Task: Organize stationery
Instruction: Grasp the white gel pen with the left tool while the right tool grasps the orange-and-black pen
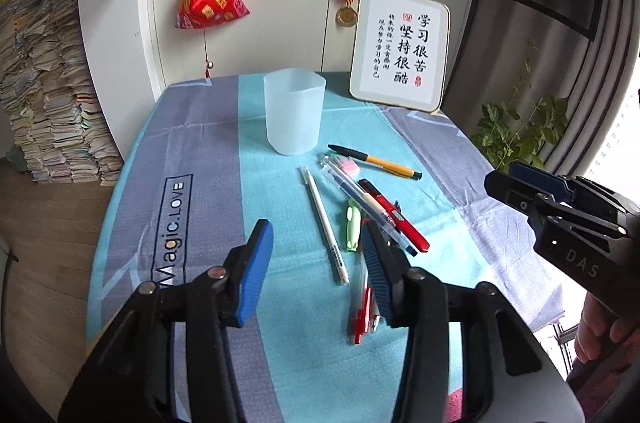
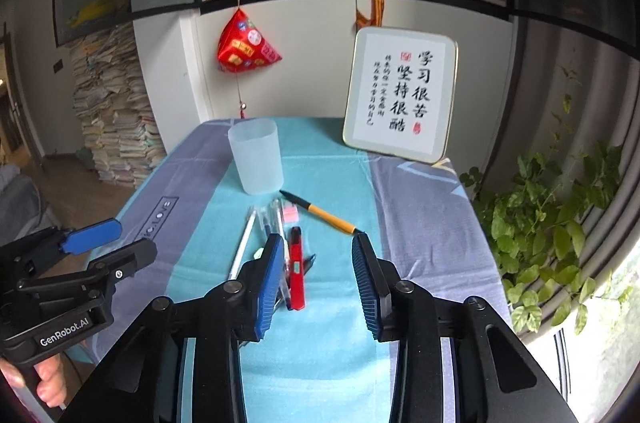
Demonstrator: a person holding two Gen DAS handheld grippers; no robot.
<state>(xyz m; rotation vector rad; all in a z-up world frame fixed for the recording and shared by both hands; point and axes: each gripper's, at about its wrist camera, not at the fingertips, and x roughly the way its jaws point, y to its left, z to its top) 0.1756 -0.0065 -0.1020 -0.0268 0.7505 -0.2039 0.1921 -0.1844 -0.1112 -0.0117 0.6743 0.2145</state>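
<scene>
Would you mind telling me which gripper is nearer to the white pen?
Left. The left gripper has the white pen lying between its open jaws, untouched. The right gripper hovers further to the pen's right, over the red pen.

Left gripper [image 1: 316,247]: matte black linkage arms, silver round pivot screws, ribbed blue rectangular pads [image 1: 256,263]; white "GenRobot.AI" lettering on its black handle. Right gripper [image 2: 318,263]: same black build, blue ribbed pads [image 2: 270,287], silver screws; white "DAS" lettering on its side.
</scene>
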